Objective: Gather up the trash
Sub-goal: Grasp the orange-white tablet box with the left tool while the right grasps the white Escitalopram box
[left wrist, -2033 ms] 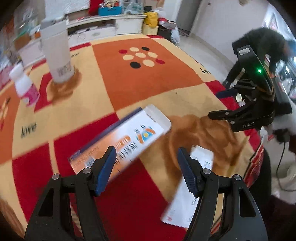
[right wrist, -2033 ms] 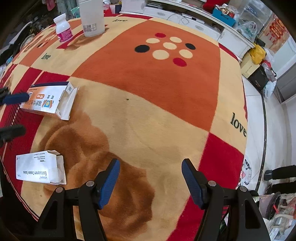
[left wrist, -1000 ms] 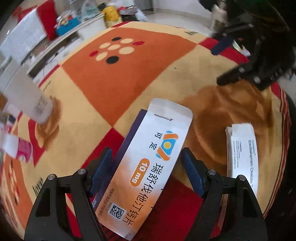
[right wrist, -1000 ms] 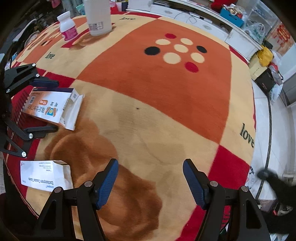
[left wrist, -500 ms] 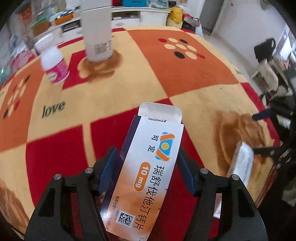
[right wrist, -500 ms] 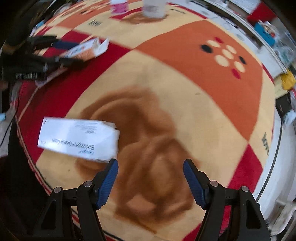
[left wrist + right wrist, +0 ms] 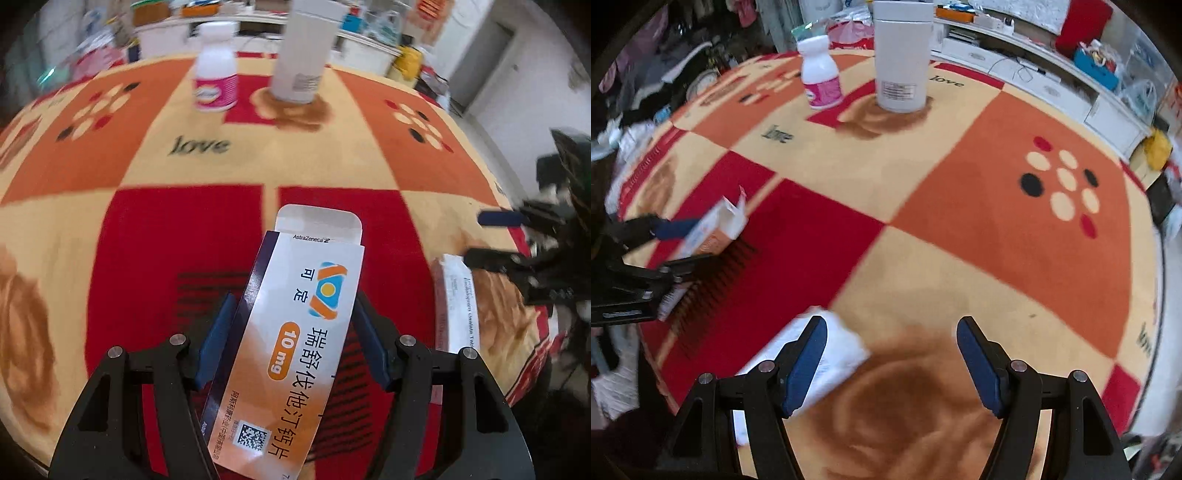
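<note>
An orange and white medicine box [image 7: 306,332] with its end flap open stands between the pads of my left gripper [image 7: 291,314], which is shut on it and holds it above the red square of the chequered tablecloth [image 7: 147,258]. In the right wrist view the same box [image 7: 713,229] shows at the far left in the left gripper [image 7: 665,243]. A white medicine box [image 7: 831,350] lies on the cloth under the left finger of my right gripper [image 7: 891,325], which is open with nothing between its pads. The left wrist view shows that white box [image 7: 458,302] below the right gripper [image 7: 509,240].
At the far side of the round table stand a white bottle with a pink label [image 7: 820,79] and a tall white canister [image 7: 901,55]. A low white cabinet [image 7: 1052,85] with clutter runs behind the table. The table edge drops off near the white box.
My left gripper closed on the orange box, rolled and carried it off the cloth toward the left. My right gripper swung left until the white box lay under its left finger.
</note>
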The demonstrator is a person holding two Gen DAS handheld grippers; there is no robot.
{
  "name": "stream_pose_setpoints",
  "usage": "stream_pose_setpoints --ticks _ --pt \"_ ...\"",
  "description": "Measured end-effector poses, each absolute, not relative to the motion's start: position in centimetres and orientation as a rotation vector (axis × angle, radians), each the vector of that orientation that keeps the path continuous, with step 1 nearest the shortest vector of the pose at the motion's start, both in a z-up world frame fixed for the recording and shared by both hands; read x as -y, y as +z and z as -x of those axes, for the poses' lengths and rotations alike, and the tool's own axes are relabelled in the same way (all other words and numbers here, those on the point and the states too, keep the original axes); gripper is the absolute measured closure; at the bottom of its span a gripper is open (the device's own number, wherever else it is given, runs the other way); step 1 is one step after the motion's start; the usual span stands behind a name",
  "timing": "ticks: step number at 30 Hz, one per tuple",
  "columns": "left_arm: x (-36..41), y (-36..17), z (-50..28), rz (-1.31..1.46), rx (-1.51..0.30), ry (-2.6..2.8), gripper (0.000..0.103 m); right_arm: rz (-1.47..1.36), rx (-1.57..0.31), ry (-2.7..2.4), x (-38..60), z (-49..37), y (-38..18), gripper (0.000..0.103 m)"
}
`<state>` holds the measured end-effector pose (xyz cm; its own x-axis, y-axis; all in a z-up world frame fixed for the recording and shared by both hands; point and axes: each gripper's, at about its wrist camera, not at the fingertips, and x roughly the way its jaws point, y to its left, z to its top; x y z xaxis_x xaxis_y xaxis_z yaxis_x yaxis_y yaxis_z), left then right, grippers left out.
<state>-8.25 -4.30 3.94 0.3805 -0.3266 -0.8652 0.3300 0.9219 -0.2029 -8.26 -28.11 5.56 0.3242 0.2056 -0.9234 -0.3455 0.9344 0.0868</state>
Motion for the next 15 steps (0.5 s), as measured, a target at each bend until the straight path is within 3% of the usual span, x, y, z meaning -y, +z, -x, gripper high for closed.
stream_pose_setpoints --ticks 3,11,15 --pt "3.7 3.8 8.8 -0.005 -1.089 -0.383 0.04 0.085 -1.193 0.364 27.1 9.7 5.8 0.021" --pt "3.7 3.5 9.5 0.032 -1.067 -0.34 0.04 -0.105 -1.203 0.302 24.0 12.1 2.4 0.019" --pt "4.0 3.3 10.1 0.036 -1.089 -0.355 0.04 0.082 -1.183 0.318 22.1 13.2 2.0 0.02"
